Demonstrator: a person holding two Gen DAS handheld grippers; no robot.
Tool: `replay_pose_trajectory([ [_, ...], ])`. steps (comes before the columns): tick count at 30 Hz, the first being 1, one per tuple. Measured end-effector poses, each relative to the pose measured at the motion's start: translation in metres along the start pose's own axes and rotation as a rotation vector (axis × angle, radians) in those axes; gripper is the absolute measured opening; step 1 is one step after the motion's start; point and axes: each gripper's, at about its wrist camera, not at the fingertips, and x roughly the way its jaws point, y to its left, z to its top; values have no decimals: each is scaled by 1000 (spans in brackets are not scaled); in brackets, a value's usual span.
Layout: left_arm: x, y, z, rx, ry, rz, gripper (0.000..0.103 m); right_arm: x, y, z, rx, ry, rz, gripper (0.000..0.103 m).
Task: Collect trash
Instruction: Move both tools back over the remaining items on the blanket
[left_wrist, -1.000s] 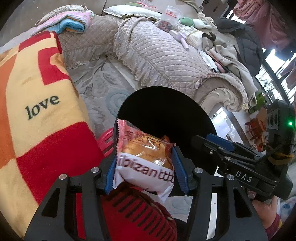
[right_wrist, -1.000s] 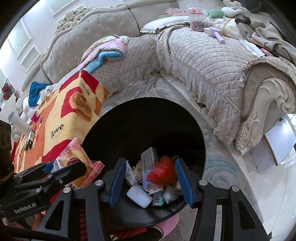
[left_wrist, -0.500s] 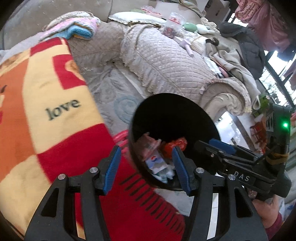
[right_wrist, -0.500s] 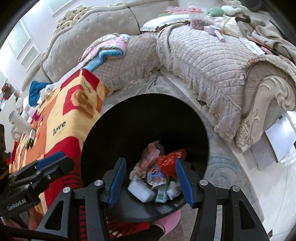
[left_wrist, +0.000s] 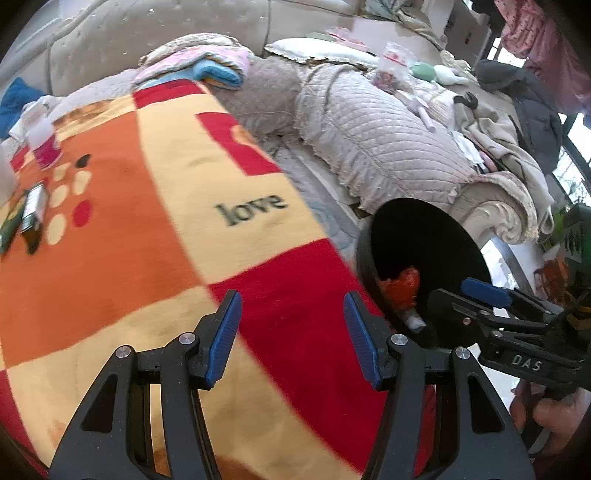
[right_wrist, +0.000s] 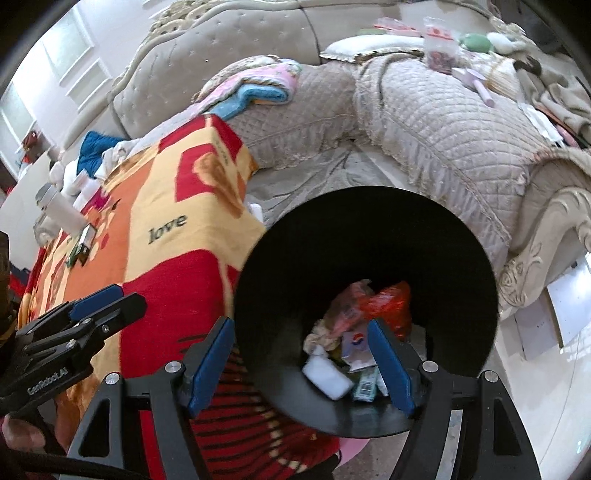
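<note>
The right gripper (right_wrist: 301, 363) hangs above the black bin (right_wrist: 461, 266) (wrappers inside), jaws opening, nothing between them.

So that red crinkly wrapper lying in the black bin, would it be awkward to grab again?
Probably floppy: the red wrapper looks crumpled and creased, so it would likely fold under the pads rather than hold shape. It seems light, resting atop the other trash in the black bin. Its glossy film may be somewhat slippery.
</note>
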Motion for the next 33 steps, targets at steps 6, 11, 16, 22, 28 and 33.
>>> replay_pose_trajectory([
  [6,-16,38,-12,-24,-10,55,56,8,30,1,-53,20,14,72],
  [11,-30,82,-21,-73,-15,110,56,18,59,1,-105,40,30,73],
  [16,-50,133,-31,-134,-31,165,56,28,98,2,-170,55,58,73],
  [22,-70,192,-46,-212,-34,217,56,44,156,7,-256,66,126,73],
  [28,-84,241,-62,-286,-33,251,56,70,218,15,-327,79,210,73],
  [33,-92,270,-65,-325,-43,262,56,93,267,28,-382,82,254,69],
])
